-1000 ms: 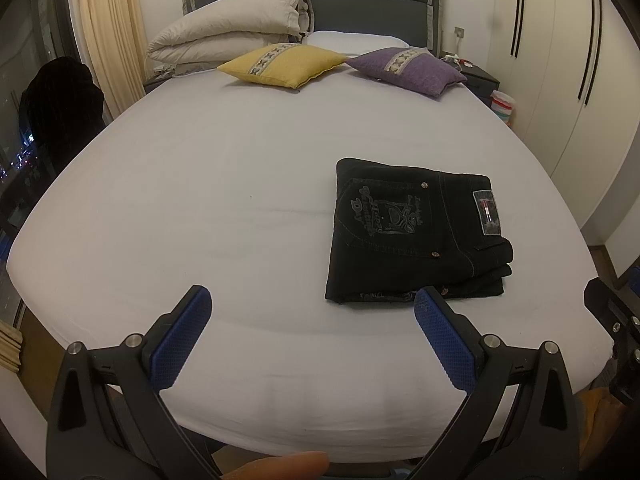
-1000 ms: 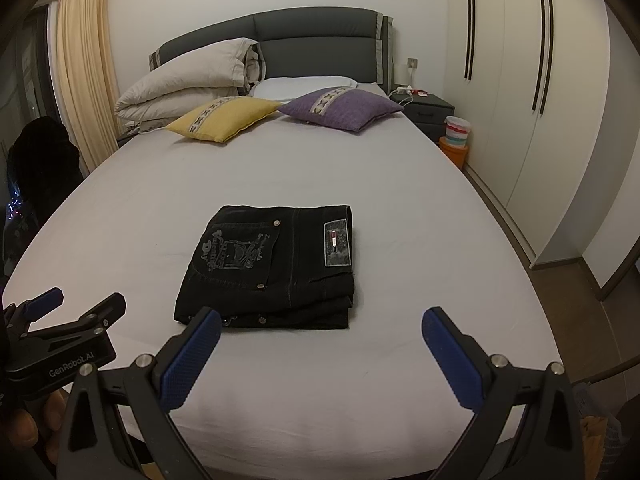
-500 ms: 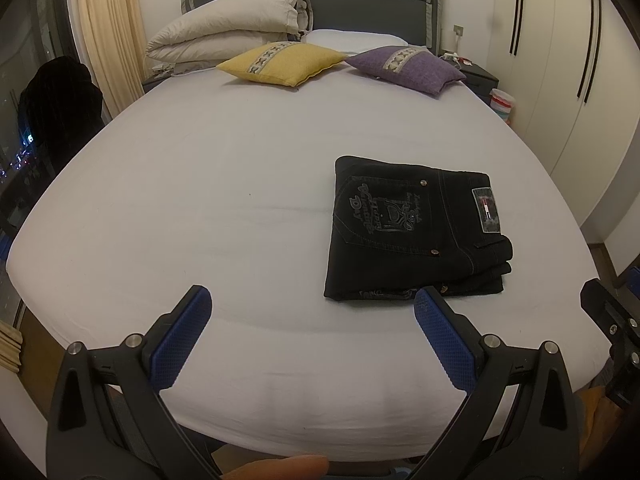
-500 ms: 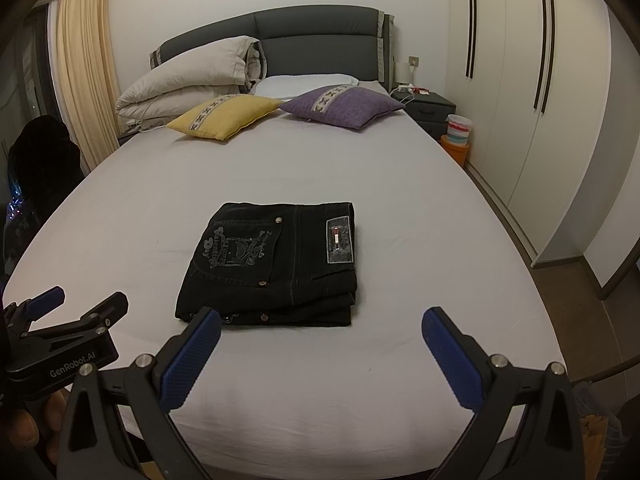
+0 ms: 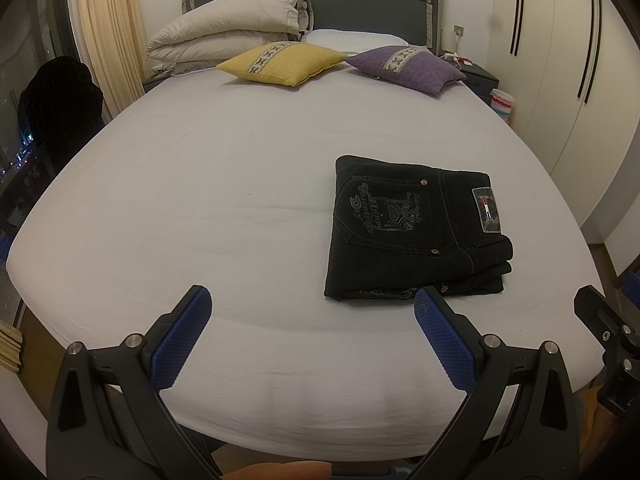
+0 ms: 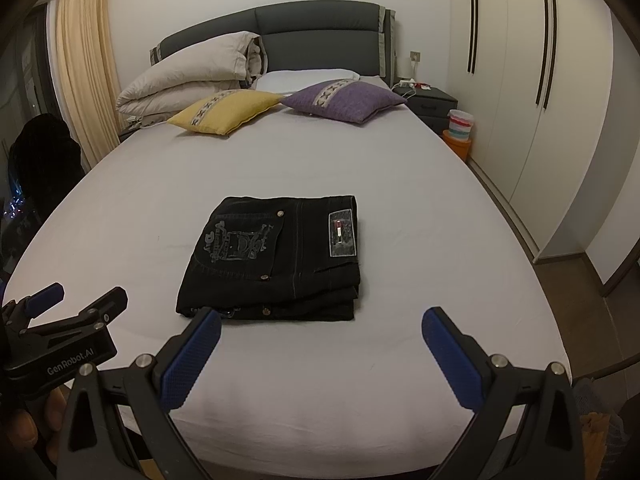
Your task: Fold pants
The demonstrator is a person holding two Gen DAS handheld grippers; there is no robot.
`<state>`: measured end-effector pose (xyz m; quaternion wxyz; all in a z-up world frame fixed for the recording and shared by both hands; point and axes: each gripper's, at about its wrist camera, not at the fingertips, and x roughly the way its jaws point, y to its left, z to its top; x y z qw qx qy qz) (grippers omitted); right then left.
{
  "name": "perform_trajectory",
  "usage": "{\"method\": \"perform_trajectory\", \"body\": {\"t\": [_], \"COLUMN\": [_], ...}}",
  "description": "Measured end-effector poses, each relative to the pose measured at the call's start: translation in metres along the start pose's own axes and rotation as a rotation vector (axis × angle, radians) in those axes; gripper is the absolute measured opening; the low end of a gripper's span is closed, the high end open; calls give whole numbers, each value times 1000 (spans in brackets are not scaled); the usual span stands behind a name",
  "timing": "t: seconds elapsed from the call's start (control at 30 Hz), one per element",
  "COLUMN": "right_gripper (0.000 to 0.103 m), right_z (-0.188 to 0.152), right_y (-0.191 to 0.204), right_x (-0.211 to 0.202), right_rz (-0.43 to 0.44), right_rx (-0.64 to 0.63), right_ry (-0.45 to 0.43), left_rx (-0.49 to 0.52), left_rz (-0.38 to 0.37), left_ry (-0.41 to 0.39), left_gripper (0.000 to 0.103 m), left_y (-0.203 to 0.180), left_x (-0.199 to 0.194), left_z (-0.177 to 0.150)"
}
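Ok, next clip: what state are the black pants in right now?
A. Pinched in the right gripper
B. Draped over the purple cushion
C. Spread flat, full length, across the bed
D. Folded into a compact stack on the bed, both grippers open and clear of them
D: the black pants lie in a layered stack on the bed, with the left gripper and right gripper open and holding nothing.

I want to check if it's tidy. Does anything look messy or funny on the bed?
Nothing much stands out. The black pants lie folded in a neat stack on the bed; only the lower layers peek out a little at the near right corner. Both grippers, left and right, are open and apart from them.
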<state>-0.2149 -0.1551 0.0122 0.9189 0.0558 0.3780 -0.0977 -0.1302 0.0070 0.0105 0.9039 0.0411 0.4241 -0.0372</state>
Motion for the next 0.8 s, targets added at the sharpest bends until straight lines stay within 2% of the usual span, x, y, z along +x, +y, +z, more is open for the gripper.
{"method": "perform_trajectory", "body": {"t": [0.47,0.8], "right_gripper": [103,103], "right_z": [-8,4], "right_y": [1,-8], "right_x": [-1,5], "right_rz": [10,20], "right_rx": [10,9], "right_ry": [30,42], "left_rx": [-4,3], "left_rz": [-12,-6], "left_ry": [23,12], "left_gripper": [103,103], "left_y": [3,2], "left_x": [6,5], "left_z": [0,1]}}
